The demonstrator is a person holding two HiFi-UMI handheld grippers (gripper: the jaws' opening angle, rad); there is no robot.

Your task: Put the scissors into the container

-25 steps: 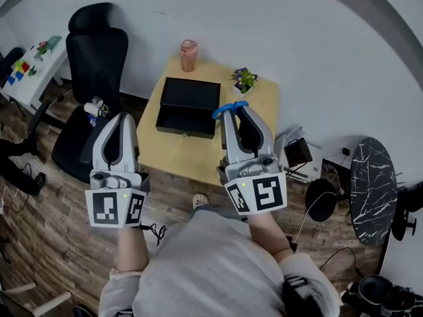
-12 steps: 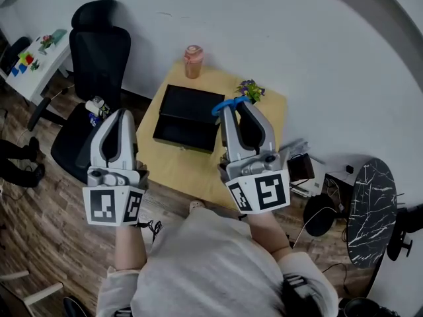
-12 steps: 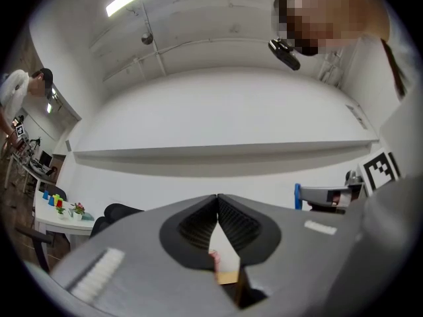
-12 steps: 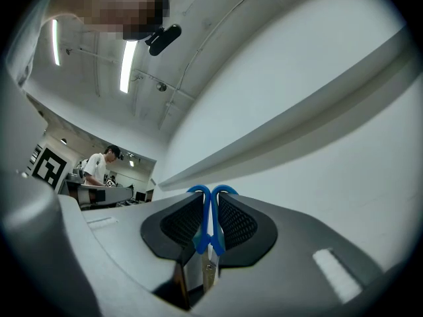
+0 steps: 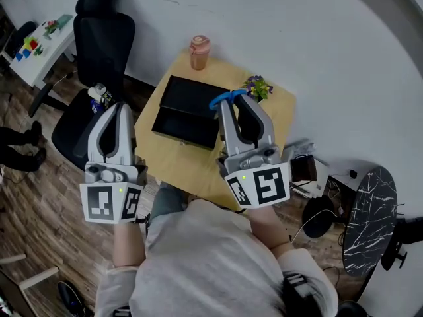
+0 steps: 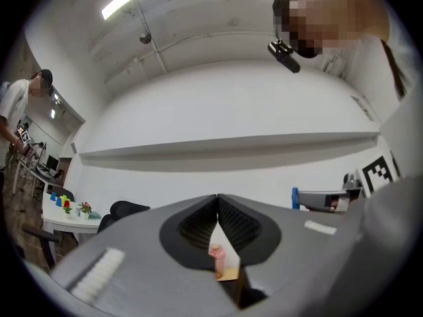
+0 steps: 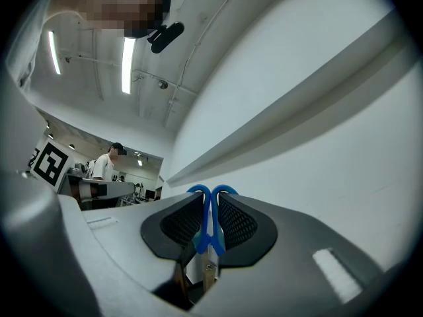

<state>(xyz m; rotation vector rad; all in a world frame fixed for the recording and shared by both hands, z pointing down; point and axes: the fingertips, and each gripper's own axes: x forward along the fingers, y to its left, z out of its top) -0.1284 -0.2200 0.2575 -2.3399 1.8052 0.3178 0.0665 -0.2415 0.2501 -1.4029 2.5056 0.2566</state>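
My right gripper (image 5: 232, 100) is shut on the blue-handled scissors (image 5: 223, 98), whose handle loops stick out past the jaw tips. It hangs above the right edge of the open black container (image 5: 186, 104) on the small wooden table (image 5: 198, 154). In the right gripper view the scissors (image 7: 209, 224) sit pinched between the two pads, with the metal blades running back toward the camera. My left gripper (image 5: 117, 108) is shut with nothing in it, held left of the table above the chair. In the left gripper view its jaws meet at the tip (image 6: 217, 197).
A pink cup (image 5: 199, 51) stands at the table's far edge and a small potted plant (image 5: 257, 86) at its far right. A black office chair (image 5: 99, 58) is left of the table. A white desk with toys (image 5: 36, 41) sits at far left, a black marble-look round table (image 5: 369, 210) at right.
The view has shifted as the person stepped closer to the table; the table and container now lie nearer beneath the grippers. Both grippers keep their pose, the right still holding the scissors.
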